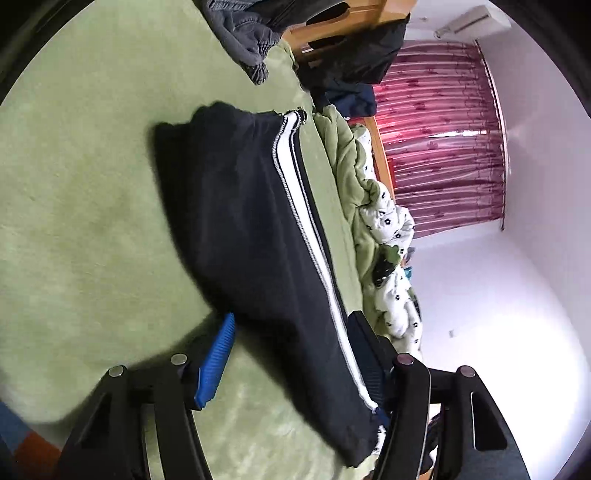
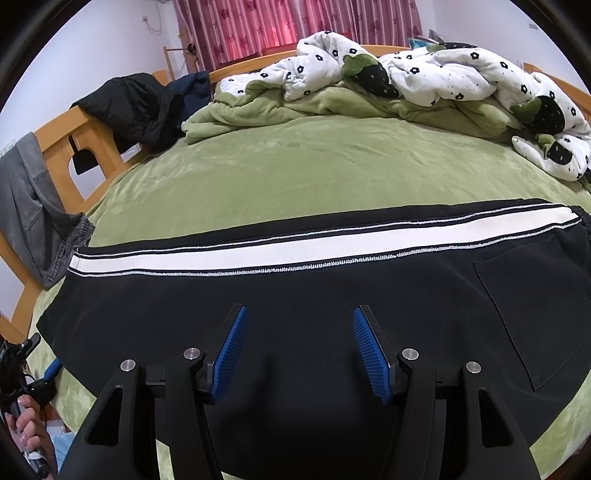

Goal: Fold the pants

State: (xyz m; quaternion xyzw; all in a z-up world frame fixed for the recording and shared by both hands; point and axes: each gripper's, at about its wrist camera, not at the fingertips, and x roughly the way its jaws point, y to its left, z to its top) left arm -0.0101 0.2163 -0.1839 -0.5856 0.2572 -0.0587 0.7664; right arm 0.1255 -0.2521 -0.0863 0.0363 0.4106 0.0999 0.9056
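Black pants (image 2: 280,295) with a white side stripe (image 2: 258,249) lie flat across the green bed sheet (image 2: 303,166). They also show in the left wrist view (image 1: 240,221). My right gripper (image 2: 301,347) is open just above the middle of the pants, blue pads wide apart, holding nothing. My left gripper (image 1: 291,354) is open at the leg-cuff end of the pants. Its left blue pad (image 1: 218,362) lies on the sheet beside the cloth and its right pad (image 1: 365,362) is on the other side, so the cuff end sits between the jaws.
A rumpled white flowered quilt (image 2: 443,70) and green blanket (image 2: 332,107) lie at the far side. Grey jeans (image 2: 26,206) and a black jacket (image 2: 133,103) hang on the wooden bed frame (image 2: 59,136) at left. Red curtains (image 2: 295,26) hang behind.
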